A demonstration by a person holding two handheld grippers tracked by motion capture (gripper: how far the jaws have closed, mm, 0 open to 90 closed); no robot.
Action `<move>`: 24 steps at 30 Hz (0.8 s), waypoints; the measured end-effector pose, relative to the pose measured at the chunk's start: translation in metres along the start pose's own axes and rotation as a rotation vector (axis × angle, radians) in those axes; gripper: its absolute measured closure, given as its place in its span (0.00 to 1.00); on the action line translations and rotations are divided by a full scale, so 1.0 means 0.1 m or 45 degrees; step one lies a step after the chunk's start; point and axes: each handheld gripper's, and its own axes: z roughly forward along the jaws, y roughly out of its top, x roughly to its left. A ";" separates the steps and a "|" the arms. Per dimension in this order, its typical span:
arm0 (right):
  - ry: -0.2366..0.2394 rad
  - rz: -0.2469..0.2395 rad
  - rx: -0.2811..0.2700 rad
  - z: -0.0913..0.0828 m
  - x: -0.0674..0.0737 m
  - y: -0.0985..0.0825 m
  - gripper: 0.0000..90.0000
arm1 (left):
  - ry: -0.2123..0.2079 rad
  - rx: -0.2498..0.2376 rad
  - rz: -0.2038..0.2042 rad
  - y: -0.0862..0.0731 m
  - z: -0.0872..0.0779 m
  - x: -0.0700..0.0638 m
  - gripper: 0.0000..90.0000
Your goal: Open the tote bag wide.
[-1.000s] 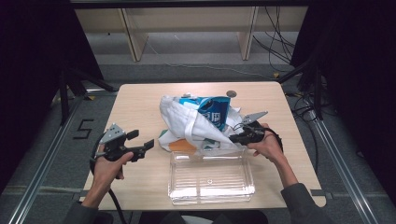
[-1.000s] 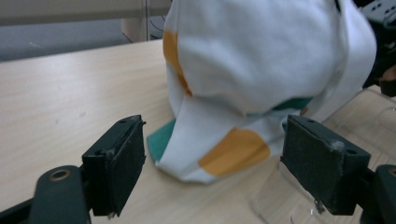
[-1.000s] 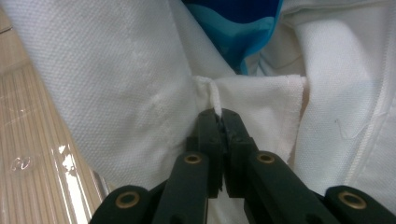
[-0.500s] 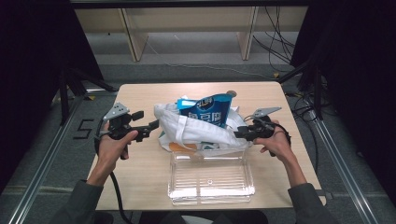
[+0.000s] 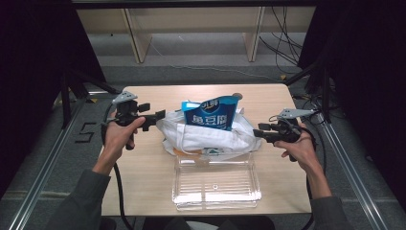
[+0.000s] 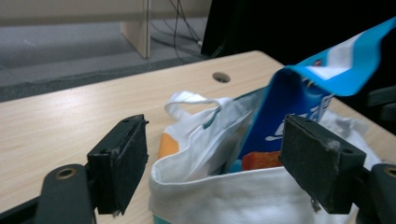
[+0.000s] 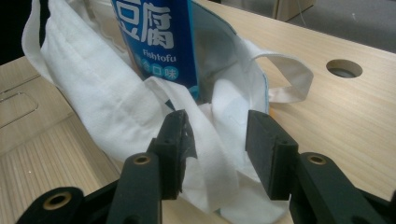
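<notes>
A white cloth bag lies mid-table with a blue snack packet standing out of its mouth. My left gripper is at the bag's left edge. In the left gripper view it stands wide open, the bag's rim between the jaws and clear of both pads; the blue packet and an orange packet show inside. My right gripper is at the bag's right end. Its jaws have just been opening, and a white strap lies loose between them.
A clear plastic box sits on the wooden table just in front of the bag. A round cable hole is in the tabletop beyond the bag. Metal frame rails run along both sides of the table.
The left gripper rose from the front left of the table to the bag's left edge. The right gripper let go of the bag and drew back to the right. The blue packet stands more upright.
</notes>
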 end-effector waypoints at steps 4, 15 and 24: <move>-0.024 -0.003 0.017 0.00 0.03 -0.03 0.66 | 0.022 0.078 -0.018 -0.03 0.20 0.13 0.27; -0.017 -0.001 0.045 -0.02 0.01 -0.07 0.66 | -0.022 0.282 0.056 -0.32 0.56 0.31 0.68; -0.046 -0.059 0.031 0.00 -0.03 -0.08 0.66 | 0.060 0.290 0.175 -0.61 0.77 0.39 0.88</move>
